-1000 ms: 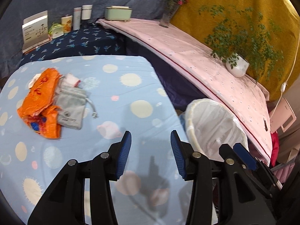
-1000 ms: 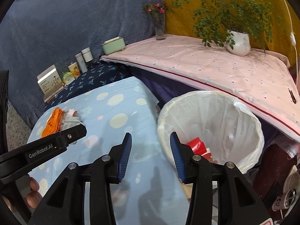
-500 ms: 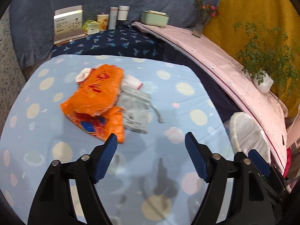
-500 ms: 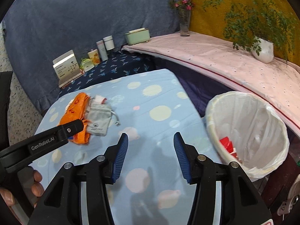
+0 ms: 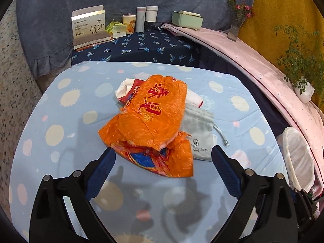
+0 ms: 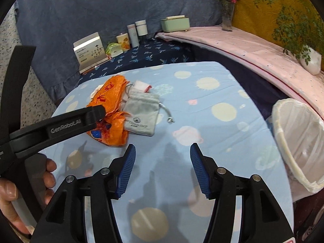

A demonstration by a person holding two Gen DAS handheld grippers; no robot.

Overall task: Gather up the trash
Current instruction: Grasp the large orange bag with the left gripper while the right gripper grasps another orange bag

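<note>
I'm opening my left hand-held gripper (image 5: 163,158) around nothing yet; the orange plastic bag (image 5: 149,125) at twelve o'clock looks light, crinkly, slippery, so I'd pinch its near bunched edge.

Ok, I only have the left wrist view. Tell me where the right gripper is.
Observer: The right gripper hangs over bare cloth, short of the grey pouch; its jaws are opening, with nothing between them.
Operator: Now give me my left one from the side.
Observer: One finger of the left gripper crosses in front of the orange bag. I cannot tell whether it touches. The jaws are opening around the bag's near end.
</note>
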